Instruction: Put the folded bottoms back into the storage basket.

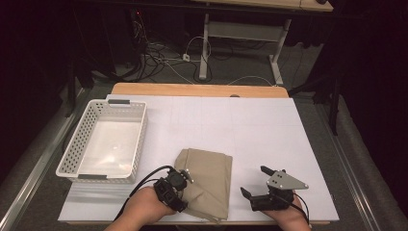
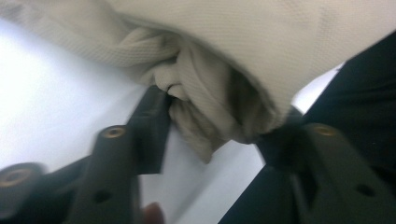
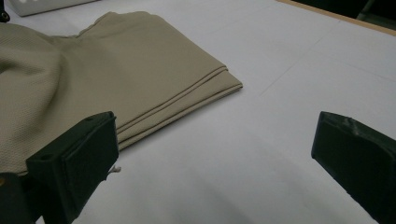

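Left claw [image 1: 179, 185] sits at the near edge of the worktop [image 1: 269, 130], over the near left part of the folded beige cloth [image 1: 209, 178]. In the left gripper view its two black jaws stand partly apart with a bunched fold of the cloth [image 2: 210, 107] between them; the fabric touches both jaw tips and looks gathered there, so the claw has hold of the cloth at its edge. The person's left hand [image 1: 144, 207] grips this claw from the near side.

Right claw [image 1: 255, 183] rests near the near edge as well, to the right of the cloth and apart from it. Its jaws are spread wide with nothing between them; in the right gripper view bare white worktop [image 3: 261, 154] lies between the two jaw tips, and the cloth [image 3: 154, 70] lies to the left of them, its stacked folded edges plain to see. The person's right hand [image 1: 291, 214] holds this claw from below.

The cloth lies flat on the white sheet, near centre, slightly left of the middle, folded into a rough rectangle with several layers.

Farther off, at the left side, a white perforated basket [image 1: 79, 144] stands on the worktop, well apart from the cloth. Beyond the far wooden edge of the worktop, cables [image 1: 163, 57] lie on the floor by a white frame leg [image 1: 204, 48].
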`<action>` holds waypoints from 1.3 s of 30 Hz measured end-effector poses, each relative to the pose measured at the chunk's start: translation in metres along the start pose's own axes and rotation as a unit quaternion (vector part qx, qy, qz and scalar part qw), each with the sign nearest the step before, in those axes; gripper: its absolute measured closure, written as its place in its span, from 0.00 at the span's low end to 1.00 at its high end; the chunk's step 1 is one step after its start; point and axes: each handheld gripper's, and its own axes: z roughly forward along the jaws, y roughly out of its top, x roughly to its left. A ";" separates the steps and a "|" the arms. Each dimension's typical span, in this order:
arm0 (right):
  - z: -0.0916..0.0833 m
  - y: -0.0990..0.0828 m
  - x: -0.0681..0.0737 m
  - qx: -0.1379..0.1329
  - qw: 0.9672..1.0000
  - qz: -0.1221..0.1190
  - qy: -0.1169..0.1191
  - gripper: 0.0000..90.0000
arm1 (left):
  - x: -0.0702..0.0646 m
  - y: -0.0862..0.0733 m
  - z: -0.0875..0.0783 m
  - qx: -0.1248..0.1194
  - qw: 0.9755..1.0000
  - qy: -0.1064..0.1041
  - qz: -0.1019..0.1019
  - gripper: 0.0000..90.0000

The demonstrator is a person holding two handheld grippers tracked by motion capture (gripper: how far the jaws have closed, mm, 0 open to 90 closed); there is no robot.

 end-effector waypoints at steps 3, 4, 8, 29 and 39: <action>0.000 0.000 0.000 -0.002 1.000 -0.002 0.001 0.01 | 0.000 0.000 0.000 -0.011 1.000 -0.001 0.011 0.67; 0.001 0.001 0.001 -0.002 1.000 0.000 0.002 0.01 | -0.001 0.000 0.000 -0.011 1.000 -0.004 0.013 0.72; 0.004 0.003 0.001 -0.004 1.000 0.002 0.008 0.01 | -0.001 -0.003 -0.001 -0.019 1.000 -0.007 0.017 0.78; 0.073 0.035 0.000 0.048 0.995 0.066 0.052 0.22 | 0.005 -0.035 -0.014 -0.019 1.000 0.003 -0.006 0.79; 0.120 0.049 0.007 0.130 0.989 0.059 0.040 0.28 | 0.007 -0.031 -0.012 -0.002 1.000 0.003 0.003 0.79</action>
